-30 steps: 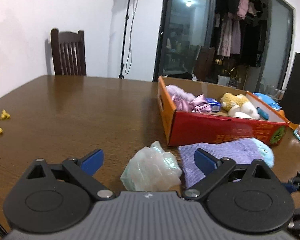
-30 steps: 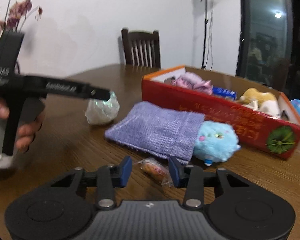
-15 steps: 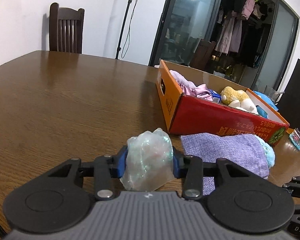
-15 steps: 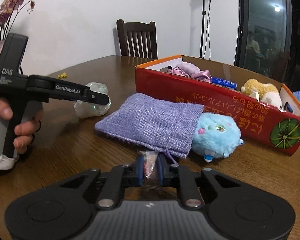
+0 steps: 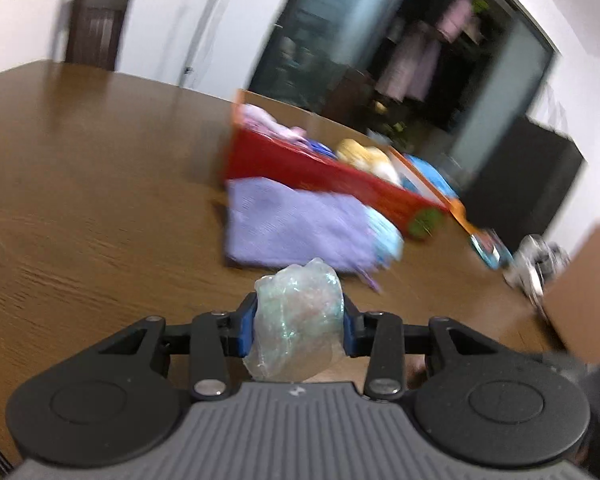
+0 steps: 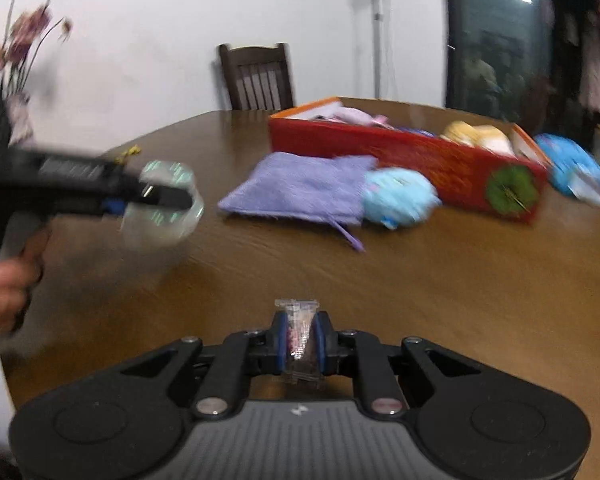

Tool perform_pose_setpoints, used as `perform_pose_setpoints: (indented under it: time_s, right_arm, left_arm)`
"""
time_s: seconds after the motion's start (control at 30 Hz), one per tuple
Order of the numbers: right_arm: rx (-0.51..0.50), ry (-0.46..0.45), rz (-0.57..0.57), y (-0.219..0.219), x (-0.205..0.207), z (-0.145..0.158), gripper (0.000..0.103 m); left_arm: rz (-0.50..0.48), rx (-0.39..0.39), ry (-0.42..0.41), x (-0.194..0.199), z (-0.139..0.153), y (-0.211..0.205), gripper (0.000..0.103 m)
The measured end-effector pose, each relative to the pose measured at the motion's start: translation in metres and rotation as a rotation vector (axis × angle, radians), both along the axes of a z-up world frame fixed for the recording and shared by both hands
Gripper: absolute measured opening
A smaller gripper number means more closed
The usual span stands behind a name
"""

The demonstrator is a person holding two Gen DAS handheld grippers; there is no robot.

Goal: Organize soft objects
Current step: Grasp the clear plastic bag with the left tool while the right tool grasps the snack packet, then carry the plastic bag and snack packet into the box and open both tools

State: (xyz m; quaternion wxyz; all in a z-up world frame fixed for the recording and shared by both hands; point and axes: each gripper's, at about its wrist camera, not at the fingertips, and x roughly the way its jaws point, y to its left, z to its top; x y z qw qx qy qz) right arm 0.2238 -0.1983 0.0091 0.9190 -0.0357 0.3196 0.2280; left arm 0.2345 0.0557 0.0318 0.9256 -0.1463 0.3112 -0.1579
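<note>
I have both grippers loaded and off the table (image 6: 440, 280). My left gripper (image 5: 299, 330) is pinched on a crumpled clear bag (image 5: 298, 324), which bulges out above and below the blue pads; from the right wrist view the same bag (image 6: 162, 204) hangs in the air well to the left of the box. My right gripper (image 6: 301, 344) is pressed onto a small packet (image 6: 300, 340), its sealed edge poking up past the fingertips.

As for progress, I'd call it partway. The red box (image 6: 420, 160) already holds a pink bundle (image 6: 356, 114) at its far end and a yellow plush (image 6: 476, 136) nearer the green-marked end. Left outside: the purple pouch (image 6: 300, 188) lying flat just in front of the box, the blue plush (image 6: 400, 196) touching the pouch's open end, and another blue item (image 6: 572, 168) beyond the box's end — plus the two pieces I'm carrying.

The packet stands with its long axis roughly upright between the pads, pointing away from the camera. The bag is a shapeless wad, a little taller than wide, with no clear heading. The box runs lengthwise from far left to near right in the right view. Both views are smeared, so finer detail escapes me.
</note>
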Motion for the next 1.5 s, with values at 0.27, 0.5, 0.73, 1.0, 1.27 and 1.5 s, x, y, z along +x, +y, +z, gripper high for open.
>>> perform_pose_setpoints:
  time_s: [0.27, 0.5, 0.73, 1.0, 1.27, 1.5]
  right_arm:
    - [0.145, -0.08, -0.144, -0.053, 0.004, 0.026, 0.014]
    - [0.215, -0.208, -0.161, -0.064, 0.107, 0.091, 0.014]
    - [0.286, -0.019, -0.19, -0.063, 0.283, 0.085, 0.014]
    - [0.357, 0.171, -0.298, -0.066, 0.38, 0.04, 0.026]
    - [0.31, 0.084, -0.304, -0.064, 0.363, 0.057, 0.039]
    - [0.279, 0.011, -0.299, -0.077, 0.322, 0.101, 0.044]
  left_arm:
    - [-0.104, -0.002, -0.091, 0.032, 0.035, -0.041, 0.041]
    - [-0.125, 0.04, -0.196, 0.16, 0.089, -0.074, 0.042]
    - [-0.141, 0.14, 0.008, 0.289, 0.055, -0.114, 0.043]
    - [-0.103, 0.131, 0.059, 0.336, 0.029, -0.099, 0.076]
    - [-0.09, 0.106, 0.006, 0.32, 0.054, -0.081, 0.077]
    - [-0.064, 0.153, -0.085, 0.273, 0.102, -0.062, 0.081]
